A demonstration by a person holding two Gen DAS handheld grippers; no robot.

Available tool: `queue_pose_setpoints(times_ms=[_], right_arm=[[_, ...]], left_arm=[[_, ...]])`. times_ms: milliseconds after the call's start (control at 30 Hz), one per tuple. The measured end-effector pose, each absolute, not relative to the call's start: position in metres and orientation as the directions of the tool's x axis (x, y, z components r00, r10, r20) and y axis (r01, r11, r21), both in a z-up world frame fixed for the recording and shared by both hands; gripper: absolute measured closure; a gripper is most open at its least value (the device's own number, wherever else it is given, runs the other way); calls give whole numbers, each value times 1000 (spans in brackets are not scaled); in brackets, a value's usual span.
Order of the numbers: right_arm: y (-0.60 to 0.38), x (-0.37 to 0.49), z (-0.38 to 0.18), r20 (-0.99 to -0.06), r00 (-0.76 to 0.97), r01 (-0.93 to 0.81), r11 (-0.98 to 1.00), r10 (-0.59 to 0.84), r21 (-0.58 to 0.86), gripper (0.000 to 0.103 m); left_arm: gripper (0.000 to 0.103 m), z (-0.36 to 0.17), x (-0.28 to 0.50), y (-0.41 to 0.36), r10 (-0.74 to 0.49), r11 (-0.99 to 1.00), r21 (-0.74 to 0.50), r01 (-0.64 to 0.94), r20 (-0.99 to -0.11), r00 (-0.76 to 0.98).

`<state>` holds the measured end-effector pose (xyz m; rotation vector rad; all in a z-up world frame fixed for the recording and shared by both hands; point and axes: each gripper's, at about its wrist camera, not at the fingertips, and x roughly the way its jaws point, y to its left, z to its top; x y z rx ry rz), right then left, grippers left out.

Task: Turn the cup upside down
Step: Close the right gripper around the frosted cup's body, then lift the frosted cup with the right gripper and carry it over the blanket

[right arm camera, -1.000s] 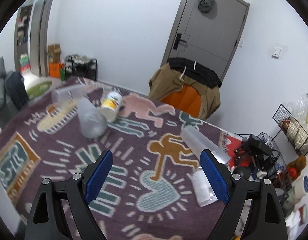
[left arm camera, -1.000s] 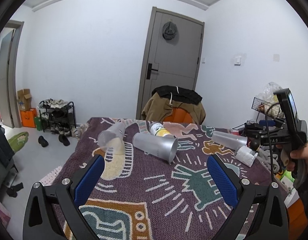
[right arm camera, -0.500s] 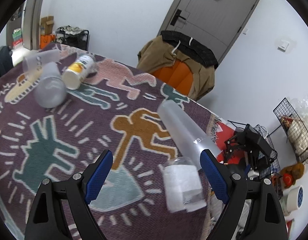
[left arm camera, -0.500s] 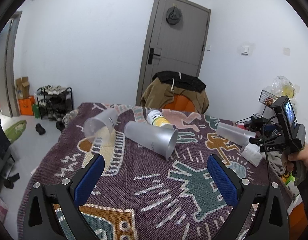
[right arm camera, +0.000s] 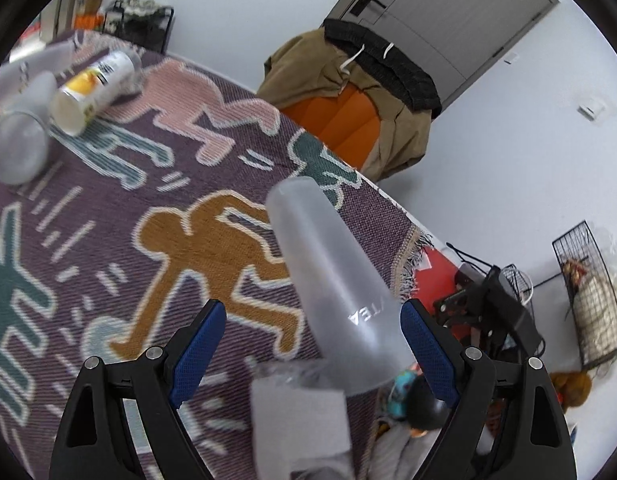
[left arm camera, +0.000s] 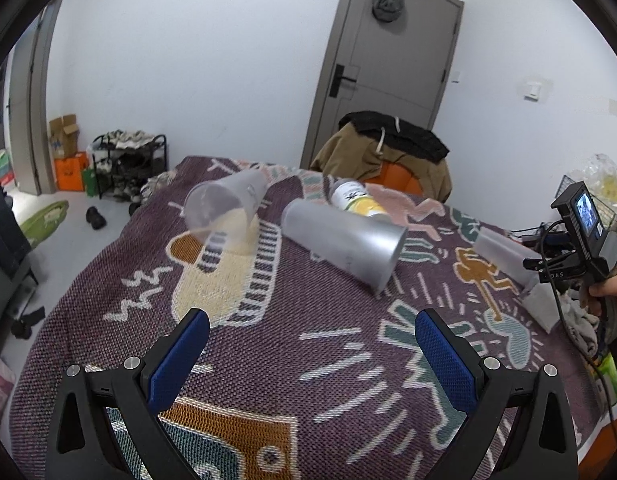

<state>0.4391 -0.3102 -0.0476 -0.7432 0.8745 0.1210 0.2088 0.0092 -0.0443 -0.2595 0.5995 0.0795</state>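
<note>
**Right gripper closes in on the fallen cup by the blanket's edge**

Everything sits on the patterned blanket [left arm camera: 292, 320] that covers the table, so I place things against it. Toward its far side lie two frosted cups on their sides: one [left arm camera: 340, 242] near the middle with its mouth facing me, another [left arm camera: 224, 204] off to the far left, and a yellow-labelled bottle [left arm camera: 354, 198] just behind the middle one.

The cup I want [right arm camera: 332, 280] lies on its side at the blanket's right edge, narrow base pointing away, wide mouth toward me. A small clear container with a white label [right arm camera: 300, 412] lies just beside its mouth, nearer to me.

A second ago my right gripper [right arm camera: 312, 344] looked across the whole blanket with this cup well off; half a second ago it was near; now the cup's wide end sits between my spread blue pads [right arm camera: 426, 350], the right pad close to its wall, though I cannot tell whether it touches. Nothing is pinched yet. I judge the approach nearly finished and the squeeze next.

My left gripper [left arm camera: 308, 354] has dipped toward the blanket's middle, spread wide and empty.

The flip itself has not begun. The thin wall may buckle or slip.
</note>
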Motion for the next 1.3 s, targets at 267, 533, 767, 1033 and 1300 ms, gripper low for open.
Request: queue_pose_setpoints(times_ms=[267, 533, 767, 1033, 1300], right_arm=[[-311, 477, -73, -747, 606, -412, 697, -272, -588, 14], [-316, 502, -95, -755, 570, -438, 658, -324, -613, 14], [-318, 515, -114, -749, 533, -454, 615, -393, -645, 14], [-317, 518, -91, -772, 532, -435, 669, -349, -603, 27], [-293, 487, -45, -713, 627, -393, 663, -314, -637, 28]], left_arm=[[0, -56, 226, 17, 18, 959, -215, -183, -601, 799], [0, -68, 242, 17, 17, 958, -213, -192, -626, 780], [0, -73, 247, 19, 18, 957, -210, -198, -640, 768], [0, -69, 245, 22, 20, 955, -218, -200, -628, 778], [0, -63, 234, 24, 10, 954, -232, -190, -609, 793]])
